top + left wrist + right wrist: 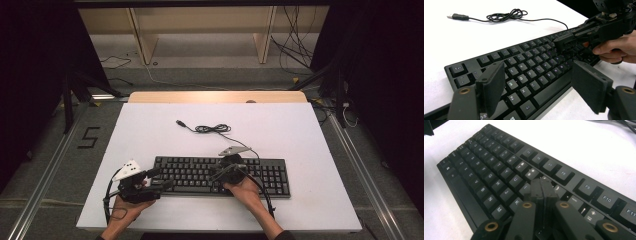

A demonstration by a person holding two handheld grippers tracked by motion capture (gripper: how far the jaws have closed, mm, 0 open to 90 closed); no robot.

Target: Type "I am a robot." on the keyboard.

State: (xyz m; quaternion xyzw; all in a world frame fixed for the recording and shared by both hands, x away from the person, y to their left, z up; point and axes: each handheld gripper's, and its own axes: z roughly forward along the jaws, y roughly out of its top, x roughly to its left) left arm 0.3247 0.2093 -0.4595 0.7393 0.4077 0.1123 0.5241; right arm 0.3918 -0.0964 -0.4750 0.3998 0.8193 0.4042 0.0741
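The black keyboard (220, 175) lies flat on the white table (300, 135). The right gripper (543, 188), jaws pressed together with nothing between, pokes its upper key rows — a slanted push could hit two keys (they sit close). The left gripper (537, 86) hangs wide open over the keyboard's near corner — it might nudge the board.

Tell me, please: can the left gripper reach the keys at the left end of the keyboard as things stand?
Probably yes. The left gripper, jaws open, sits at the keyboard's left end, nothing lies between; the right gripper is farther along.
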